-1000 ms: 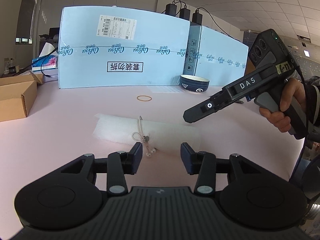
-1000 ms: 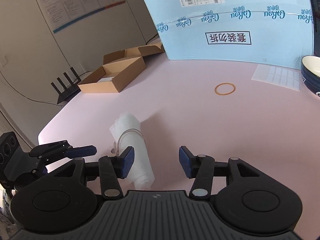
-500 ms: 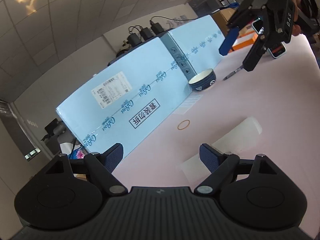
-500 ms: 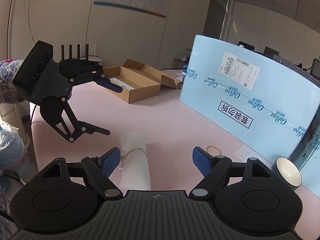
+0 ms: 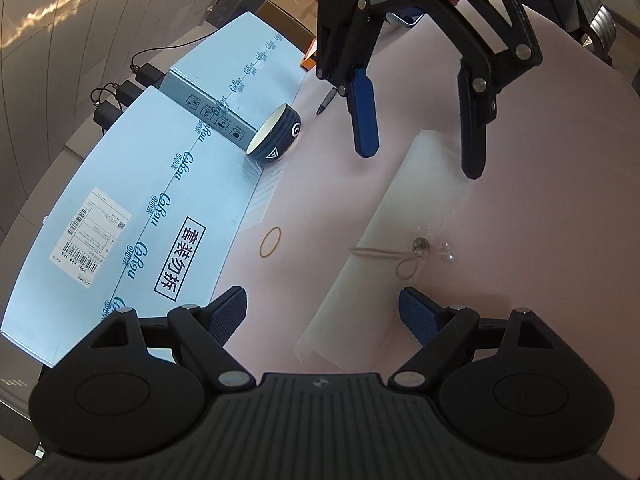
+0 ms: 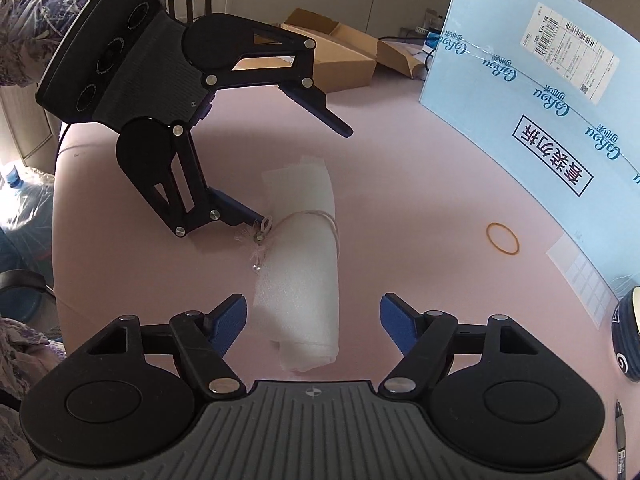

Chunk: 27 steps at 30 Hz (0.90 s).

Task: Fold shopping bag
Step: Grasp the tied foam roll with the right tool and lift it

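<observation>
**Both grippers spread wide over the rolled bag**

The white shopping bag [image 6: 306, 256] lies rolled into a long bundle on the pink table [image 6: 420, 216], with a thin cord [image 6: 316, 216] looped around its middle and a small beaded charm [image 6: 258, 246] hanging off one side. The left gripper [image 5: 322, 312] hovers at one end of the roll, its fingers wide apart and holding nothing. The right gripper [image 6: 312, 318] hangs over the opposite end, its fingers also spread and empty. The two tools face each other along the bundle. Beside the bag lie a rubber band [image 5: 271, 242] and a dark bowl [image 5: 276, 134], which sits next to a large blue box [image 5: 132, 216]. An open cardboard box [image 6: 340, 54] stands farther off.
</observation>
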Motion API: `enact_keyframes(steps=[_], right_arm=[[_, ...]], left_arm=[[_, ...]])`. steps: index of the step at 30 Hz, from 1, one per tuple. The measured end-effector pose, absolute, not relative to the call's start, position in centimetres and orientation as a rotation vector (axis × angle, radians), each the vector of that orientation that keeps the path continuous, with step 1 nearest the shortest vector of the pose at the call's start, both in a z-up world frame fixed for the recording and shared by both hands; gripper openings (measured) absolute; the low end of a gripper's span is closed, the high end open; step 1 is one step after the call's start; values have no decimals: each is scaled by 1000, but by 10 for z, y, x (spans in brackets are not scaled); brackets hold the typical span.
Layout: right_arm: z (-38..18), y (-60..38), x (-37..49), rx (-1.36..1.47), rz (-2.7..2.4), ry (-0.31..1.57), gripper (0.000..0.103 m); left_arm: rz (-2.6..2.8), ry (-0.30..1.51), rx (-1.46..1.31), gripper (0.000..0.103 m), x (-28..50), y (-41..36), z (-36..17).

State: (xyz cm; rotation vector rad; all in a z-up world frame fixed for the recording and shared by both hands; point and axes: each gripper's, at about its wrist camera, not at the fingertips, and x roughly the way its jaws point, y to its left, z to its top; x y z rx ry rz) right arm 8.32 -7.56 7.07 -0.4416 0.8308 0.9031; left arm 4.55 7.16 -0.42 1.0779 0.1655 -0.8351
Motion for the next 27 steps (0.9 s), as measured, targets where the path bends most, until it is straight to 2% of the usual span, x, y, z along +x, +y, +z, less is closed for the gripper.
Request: enact_keyframes(steps=[1, 3, 5, 7, 8, 9, 12, 17, 27], right_arm=[[70, -76, 85, -438, 901, 841, 62], [67, -78, 89, -425, 908, 873, 44], [65, -80, 90, -415, 907, 903, 37], [62, -84, 92, -390, 903, 923, 28], [62, -86, 94, -365, 906, 931, 22], [63, -89, 95, -342, 906, 932, 16], [66, -93, 94, -306, 907, 922, 10], [77, -96, 88, -273, 911, 878, 10], [114, -43, 113, -219, 992, 644, 10]], left_arm=[[-849, 161, 1084, 82, 47, 71, -5], [-880, 157, 1084, 80, 49, 72, -4], [-911, 172, 1072, 74, 53, 71, -3], [-945, 196, 1056, 57, 55, 70, -4], [-968, 221, 1047, 37, 56, 70, -4], [-986, 247, 1040, 24, 56, 69, -6], [-1009, 299, 1001, 8, 58, 68, -8], [-997, 299, 1040, 5, 47, 68, -7], [-720, 223, 1149, 5, 24, 118, 30]])
